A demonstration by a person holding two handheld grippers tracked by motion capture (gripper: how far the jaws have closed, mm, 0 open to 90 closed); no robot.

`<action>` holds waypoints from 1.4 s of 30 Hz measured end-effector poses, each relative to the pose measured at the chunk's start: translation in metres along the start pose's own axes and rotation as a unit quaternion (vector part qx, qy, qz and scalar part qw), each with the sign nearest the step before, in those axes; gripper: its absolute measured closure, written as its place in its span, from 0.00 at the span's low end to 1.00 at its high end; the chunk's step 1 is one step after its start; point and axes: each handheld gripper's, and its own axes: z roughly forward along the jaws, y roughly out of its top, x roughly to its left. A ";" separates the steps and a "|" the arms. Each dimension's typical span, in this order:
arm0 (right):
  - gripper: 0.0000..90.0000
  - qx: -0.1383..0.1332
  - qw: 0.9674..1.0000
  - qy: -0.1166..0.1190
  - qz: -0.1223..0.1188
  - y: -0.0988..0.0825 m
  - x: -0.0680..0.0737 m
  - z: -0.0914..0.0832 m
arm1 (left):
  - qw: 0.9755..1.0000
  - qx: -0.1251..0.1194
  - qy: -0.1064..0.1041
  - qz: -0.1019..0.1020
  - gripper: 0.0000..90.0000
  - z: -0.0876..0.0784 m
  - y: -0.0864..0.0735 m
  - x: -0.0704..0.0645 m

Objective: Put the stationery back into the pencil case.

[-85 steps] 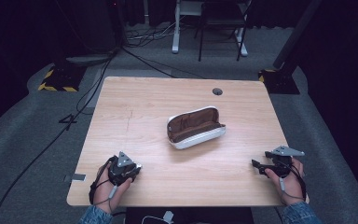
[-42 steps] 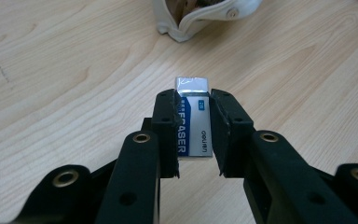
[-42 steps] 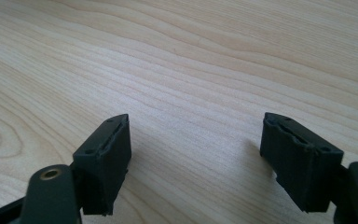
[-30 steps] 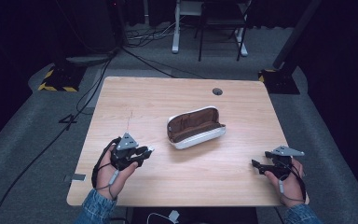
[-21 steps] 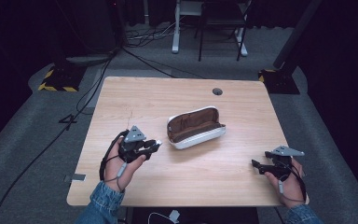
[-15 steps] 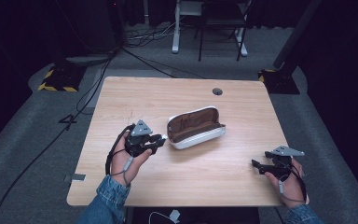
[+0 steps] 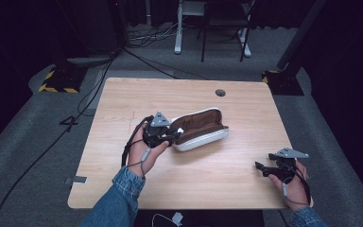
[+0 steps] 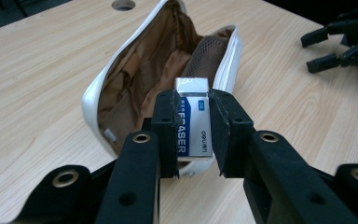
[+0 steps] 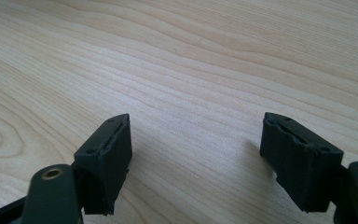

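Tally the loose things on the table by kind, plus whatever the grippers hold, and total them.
Pencil case, white, lying open: 1
Eraser, clamped in the left gripper: 1
Total: 2

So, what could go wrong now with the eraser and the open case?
The left gripper holds the eraser by its lower part at the near end of the pencil case. Released here, the eraser might hit the white rim and fall on the table. The fingers might also push the case, since the right gripper rests apart, open.
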 end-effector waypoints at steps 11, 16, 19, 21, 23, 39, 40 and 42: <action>0.28 0.000 1.000 0.000 0.000 0.000 0.000 0.000 | 1.000 -0.001 -0.006 0.008 0.81 0.023 0.016 0.001; 0.28 0.000 1.000 0.000 0.000 0.000 0.000 0.000 | 1.000 0.007 -0.026 0.006 0.81 0.038 0.025 0.005; 0.28 0.000 1.000 0.000 0.000 0.000 0.000 0.000 | 1.000 0.010 -0.027 0.011 0.81 0.045 0.029 0.005; 0.28 0.000 1.000 0.000 0.000 0.000 0.000 0.000 | 0.999 0.010 -0.028 0.011 0.81 0.050 0.033 0.005; 0.28 0.000 1.000 0.000 0.000 0.000 0.000 0.000 | 0.999 0.009 -0.033 0.009 0.81 0.053 0.035 0.006; 0.28 0.000 1.000 0.000 0.000 0.000 0.000 0.000 | 1.000 0.020 -0.022 0.001 0.81 0.092 0.042 0.012; 0.28 0.000 1.000 0.000 0.000 0.000 0.000 0.000 | 1.000 0.019 -0.020 0.000 0.81 0.094 0.042 0.012; 0.28 0.000 1.000 0.000 0.000 0.000 0.000 0.000 | 1.000 0.021 -0.020 0.006 0.81 0.096 0.042 0.013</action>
